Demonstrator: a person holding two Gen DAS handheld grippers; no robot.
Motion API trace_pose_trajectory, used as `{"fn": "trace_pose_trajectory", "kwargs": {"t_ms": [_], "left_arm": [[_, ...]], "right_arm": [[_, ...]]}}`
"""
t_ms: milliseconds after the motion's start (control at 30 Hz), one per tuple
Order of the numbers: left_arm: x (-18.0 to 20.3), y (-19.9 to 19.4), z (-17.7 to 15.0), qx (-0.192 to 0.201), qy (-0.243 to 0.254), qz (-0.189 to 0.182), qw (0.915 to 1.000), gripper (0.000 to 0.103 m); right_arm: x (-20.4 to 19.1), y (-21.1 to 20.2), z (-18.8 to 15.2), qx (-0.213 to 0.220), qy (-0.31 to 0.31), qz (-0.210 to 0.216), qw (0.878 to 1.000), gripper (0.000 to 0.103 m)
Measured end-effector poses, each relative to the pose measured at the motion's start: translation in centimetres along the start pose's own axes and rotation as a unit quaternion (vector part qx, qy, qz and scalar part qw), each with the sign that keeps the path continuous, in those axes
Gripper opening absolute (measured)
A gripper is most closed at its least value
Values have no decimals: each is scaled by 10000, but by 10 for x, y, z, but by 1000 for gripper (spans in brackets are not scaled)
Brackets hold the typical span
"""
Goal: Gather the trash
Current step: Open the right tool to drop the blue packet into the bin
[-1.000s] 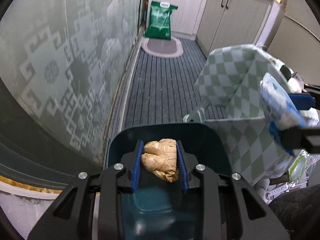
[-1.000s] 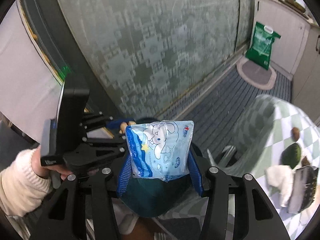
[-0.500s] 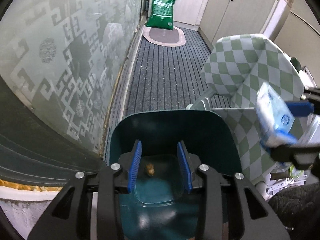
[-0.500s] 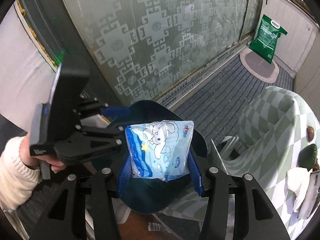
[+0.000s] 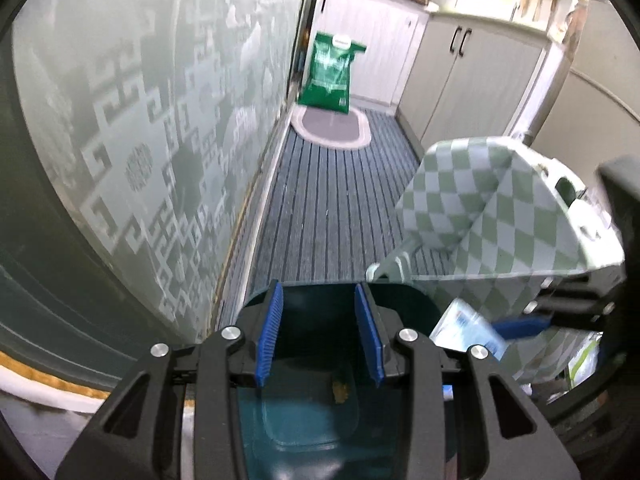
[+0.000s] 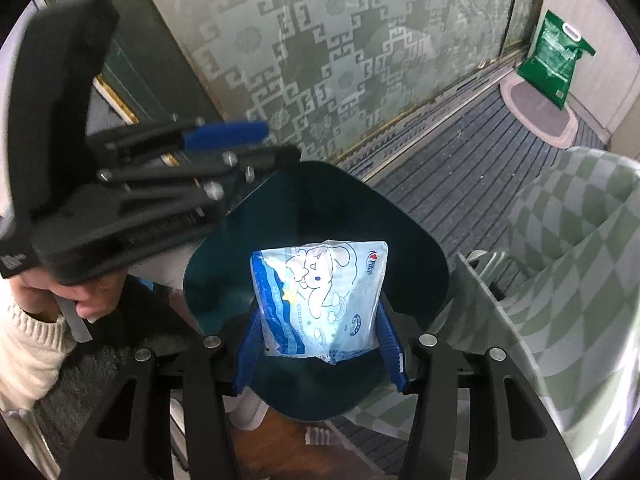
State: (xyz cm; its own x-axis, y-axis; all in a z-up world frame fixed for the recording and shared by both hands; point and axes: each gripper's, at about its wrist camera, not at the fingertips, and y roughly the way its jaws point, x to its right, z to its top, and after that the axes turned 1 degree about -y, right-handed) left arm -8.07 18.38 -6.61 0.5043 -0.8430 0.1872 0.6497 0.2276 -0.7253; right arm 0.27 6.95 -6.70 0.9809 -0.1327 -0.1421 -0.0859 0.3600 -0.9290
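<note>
A dark teal trash bin (image 5: 400, 300) stands on the floor beside the table. My left gripper (image 5: 320, 336) is open and empty above the bin's mouth. A small brown lump (image 5: 341, 387) lies on the bin's bottom. My right gripper (image 6: 320, 344) is shut on a light blue cartoon-printed snack bag (image 6: 320, 300) and holds it over the bin (image 6: 240, 256). The bag also shows in the left wrist view (image 5: 468, 330), at the bin's right rim. The left gripper (image 6: 224, 136) shows in the right wrist view, up and left of the bin.
A table with a green-and-white checked cloth (image 5: 480, 208) stands right of the bin. A patterned frosted glass door (image 5: 140, 140) runs along the left. A green sack (image 5: 332, 74) and an oval mat (image 5: 332, 128) lie at the far end of the striped floor.
My left gripper opened and the brown lump fell into the bin. The left gripper then lifted. My right gripper brought the blue bag over the bin's mouth.
</note>
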Motion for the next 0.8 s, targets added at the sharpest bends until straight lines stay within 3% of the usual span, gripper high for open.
{"fn": "trace_pose_trajectory", "kwargs": {"t_ms": [367, 567, 800], "left_arm": [[9, -33, 15, 821, -29, -176, 9965, 46], [17, -62, 21, 1456, -79, -458, 9883, 54], [24, -96, 27, 2142, -192, -716, 9740, 66]], "right_arm": [[-1, 24, -14, -272, 273, 354, 9986, 56], [-9, 42, -21, -461, 225, 324, 9982, 62], [-5, 27, -22, -99, 311, 352, 9988, 73]]}}
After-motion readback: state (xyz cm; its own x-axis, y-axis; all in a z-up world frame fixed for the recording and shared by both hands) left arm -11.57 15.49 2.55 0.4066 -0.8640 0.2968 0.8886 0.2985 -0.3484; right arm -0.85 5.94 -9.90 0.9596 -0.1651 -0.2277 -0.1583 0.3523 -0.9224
